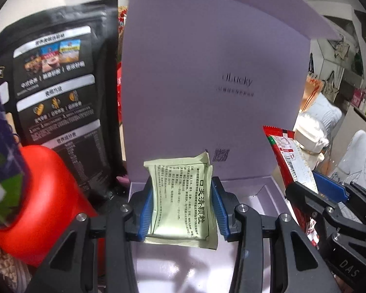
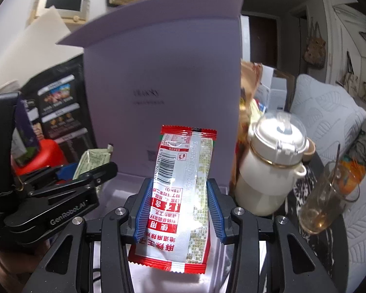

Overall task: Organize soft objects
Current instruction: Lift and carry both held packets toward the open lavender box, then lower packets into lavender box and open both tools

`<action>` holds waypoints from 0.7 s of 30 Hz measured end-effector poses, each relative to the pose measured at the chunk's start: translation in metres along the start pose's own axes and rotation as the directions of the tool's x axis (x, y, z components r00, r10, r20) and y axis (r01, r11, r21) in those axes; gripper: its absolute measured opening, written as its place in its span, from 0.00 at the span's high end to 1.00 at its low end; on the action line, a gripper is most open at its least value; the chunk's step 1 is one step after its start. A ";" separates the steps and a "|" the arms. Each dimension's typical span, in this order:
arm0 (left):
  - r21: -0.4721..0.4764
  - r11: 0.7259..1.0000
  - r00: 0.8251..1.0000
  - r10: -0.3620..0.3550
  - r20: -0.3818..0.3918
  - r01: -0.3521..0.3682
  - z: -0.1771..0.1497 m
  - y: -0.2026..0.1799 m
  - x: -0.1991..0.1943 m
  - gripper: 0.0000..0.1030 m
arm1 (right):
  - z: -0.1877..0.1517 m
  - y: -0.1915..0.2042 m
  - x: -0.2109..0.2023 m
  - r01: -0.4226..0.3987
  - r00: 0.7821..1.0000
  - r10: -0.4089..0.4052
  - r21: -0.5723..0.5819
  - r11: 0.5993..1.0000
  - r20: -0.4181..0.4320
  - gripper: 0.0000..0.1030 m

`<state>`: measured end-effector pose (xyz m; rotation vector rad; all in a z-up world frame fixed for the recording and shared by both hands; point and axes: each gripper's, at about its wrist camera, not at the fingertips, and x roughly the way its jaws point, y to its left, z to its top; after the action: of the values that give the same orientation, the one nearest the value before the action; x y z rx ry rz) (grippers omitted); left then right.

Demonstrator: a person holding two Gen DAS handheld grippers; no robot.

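My left gripper (image 1: 181, 185) is shut on a pale green sachet (image 1: 183, 202) printed with black text, its blue pads pressing both side edges. Below and ahead lies an open lilac box (image 1: 263, 193) with its lid (image 1: 207, 85) standing upright behind. My right gripper (image 2: 178, 188) is shut on a red and white snack packet (image 2: 180, 195) with a barcode, held above the same lilac box (image 2: 124, 185). The right gripper (image 1: 329, 195) also shows at the right edge of the left wrist view. In the right wrist view the left gripper (image 2: 85, 171) and green sachet (image 2: 91, 161) sit at the left.
A black stand-up pouch (image 1: 61, 92) and a red container (image 1: 36, 195) stand left of the box. To its right are a white lidded jar (image 2: 273, 166), a glass with a spoon (image 2: 327, 195) and a quilted cushion (image 2: 329, 112).
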<state>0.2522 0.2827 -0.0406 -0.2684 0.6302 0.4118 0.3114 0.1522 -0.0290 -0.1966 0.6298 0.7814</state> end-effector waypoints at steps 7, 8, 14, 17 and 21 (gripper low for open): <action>0.023 0.999 0.999 0.033 -0.042 -0.032 -0.005 -0.003 0.019 0.58 | -0.006 -0.003 0.015 0.012 0.999 -0.012 -0.002 1.000 -0.046 0.57; 0.027 0.999 0.998 0.035 -0.044 -0.034 -0.006 -0.003 0.020 0.58 | -0.006 -0.004 0.017 0.015 0.999 -0.015 -0.002 1.000 -0.049 0.57; 0.042 0.998 0.997 0.043 -0.063 -0.040 -0.006 -0.005 0.024 0.58 | -0.008 -0.005 0.023 0.046 0.995 -0.046 -0.004 0.999 -0.084 0.55; 0.037 0.997 0.995 0.064 -0.080 -0.061 -0.003 -0.005 0.024 0.57 | -0.009 -0.006 0.025 0.047 0.994 -0.046 0.003 0.999 -0.095 0.51; 0.030 0.995 0.990 0.094 -0.100 -0.091 0.000 0.000 0.028 0.54 | -0.009 -0.007 0.021 0.055 0.994 -0.055 -0.002 0.998 -0.091 0.41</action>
<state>0.2731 0.2911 -0.0580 -0.2373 0.7494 0.4813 0.3236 0.1570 -0.0490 -0.2495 0.7081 0.7224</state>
